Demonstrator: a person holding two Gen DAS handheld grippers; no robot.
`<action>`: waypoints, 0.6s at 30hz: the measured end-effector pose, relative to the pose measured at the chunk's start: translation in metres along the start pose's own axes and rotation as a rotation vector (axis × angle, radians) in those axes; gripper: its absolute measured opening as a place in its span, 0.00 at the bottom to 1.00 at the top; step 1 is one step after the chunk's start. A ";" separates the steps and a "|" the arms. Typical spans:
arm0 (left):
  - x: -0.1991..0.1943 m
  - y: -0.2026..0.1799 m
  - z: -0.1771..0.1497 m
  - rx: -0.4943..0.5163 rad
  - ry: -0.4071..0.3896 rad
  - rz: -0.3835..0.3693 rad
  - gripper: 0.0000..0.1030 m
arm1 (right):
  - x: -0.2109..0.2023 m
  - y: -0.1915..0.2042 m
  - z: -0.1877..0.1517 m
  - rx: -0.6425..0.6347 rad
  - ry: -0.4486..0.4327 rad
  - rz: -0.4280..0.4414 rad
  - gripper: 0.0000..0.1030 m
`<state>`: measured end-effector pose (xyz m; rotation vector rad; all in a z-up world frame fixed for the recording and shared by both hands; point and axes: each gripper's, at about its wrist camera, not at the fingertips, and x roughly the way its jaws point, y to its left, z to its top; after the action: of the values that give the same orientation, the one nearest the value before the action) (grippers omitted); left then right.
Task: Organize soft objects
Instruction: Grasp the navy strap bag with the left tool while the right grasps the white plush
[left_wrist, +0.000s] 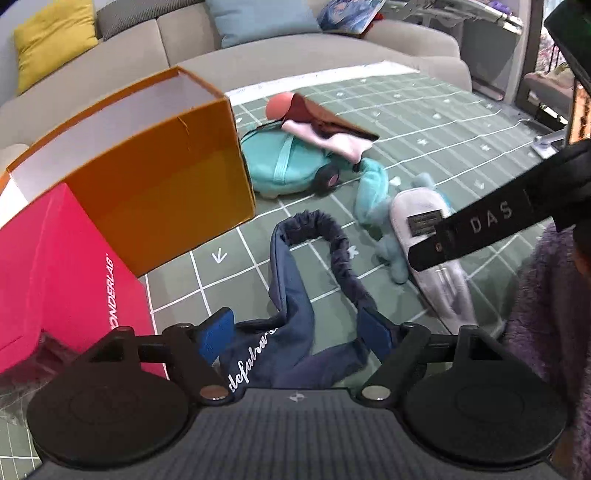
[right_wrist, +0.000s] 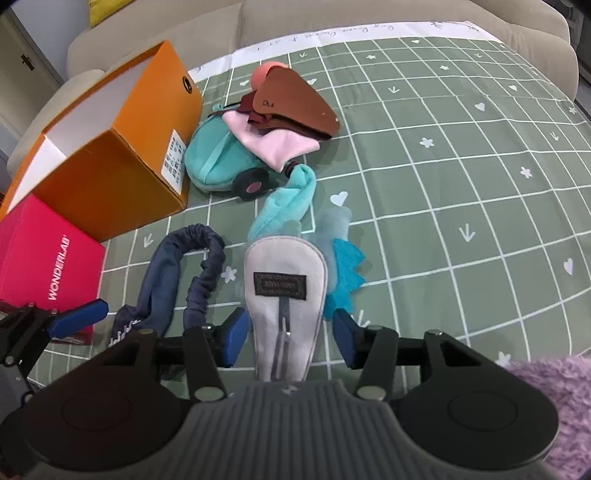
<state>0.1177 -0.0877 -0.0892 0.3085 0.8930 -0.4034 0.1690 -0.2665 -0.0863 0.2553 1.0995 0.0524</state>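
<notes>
A navy cloth with an elastic ruffled edge (left_wrist: 295, 295) lies on the green gridded mat (left_wrist: 424, 122). My left gripper (left_wrist: 295, 332) stands open around its near end, and both blue pads are clear of the fabric. A pale grey zip pouch (right_wrist: 284, 266) with a dark label lies between the pads of my right gripper (right_wrist: 289, 338), which is open with a gap on each side. A blue plush toy (right_wrist: 343, 273) lies under the pouch. Farther back are a teal plush bag (right_wrist: 218, 158), a pink cloth (right_wrist: 277, 144) and a brown leather case (right_wrist: 295, 103).
An open orange box (left_wrist: 155, 162) stands at the mat's left, with a pink box (left_wrist: 55, 266) in front of it. A grey sofa with cushions (left_wrist: 258, 44) runs behind. A purple fuzzy sleeve (right_wrist: 546, 391) shows at the right.
</notes>
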 end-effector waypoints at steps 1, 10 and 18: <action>0.003 0.000 0.001 -0.011 0.009 -0.015 0.88 | 0.004 0.002 0.000 -0.005 0.005 -0.010 0.50; 0.017 -0.006 -0.002 -0.068 0.034 -0.089 0.89 | 0.015 0.011 0.002 -0.046 -0.014 -0.031 0.52; 0.016 -0.010 -0.002 -0.059 0.022 -0.118 0.75 | 0.016 0.014 0.002 -0.076 -0.020 -0.019 0.33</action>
<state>0.1203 -0.0991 -0.1042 0.2068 0.9461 -0.4818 0.1791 -0.2511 -0.0959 0.1765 1.0777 0.0740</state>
